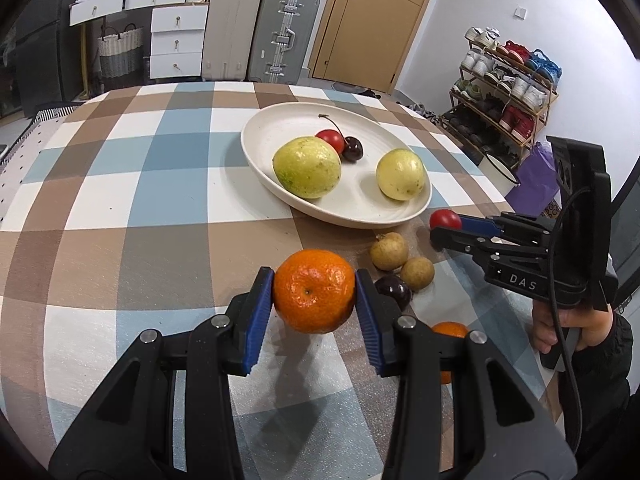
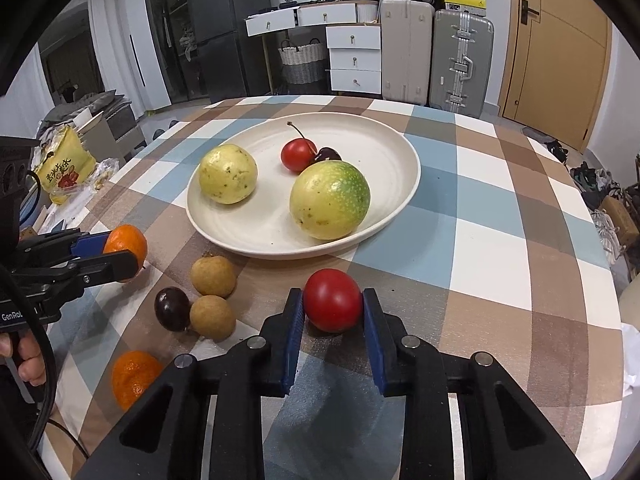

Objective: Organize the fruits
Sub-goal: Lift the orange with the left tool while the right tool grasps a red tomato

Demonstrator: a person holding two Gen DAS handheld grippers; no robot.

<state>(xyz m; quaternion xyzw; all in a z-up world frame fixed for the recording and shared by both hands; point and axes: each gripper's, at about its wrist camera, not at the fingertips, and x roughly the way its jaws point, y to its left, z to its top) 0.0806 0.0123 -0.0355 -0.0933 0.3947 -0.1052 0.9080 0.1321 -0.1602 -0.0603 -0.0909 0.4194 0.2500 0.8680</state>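
My left gripper is shut on an orange mandarin and holds it above the checked tablecloth, short of the white plate. My right gripper is shut on a red cherry tomato, near the plate's front edge. The plate holds two yellow-green passion fruits, a red cherry tomato and a dark cherry. On the cloth lie two brown longans, a dark cherry and a second mandarin.
The table's right edge drops toward a shoe rack. A yellow snack bag lies off the table's left side. Suitcases and white drawers stand behind the table.
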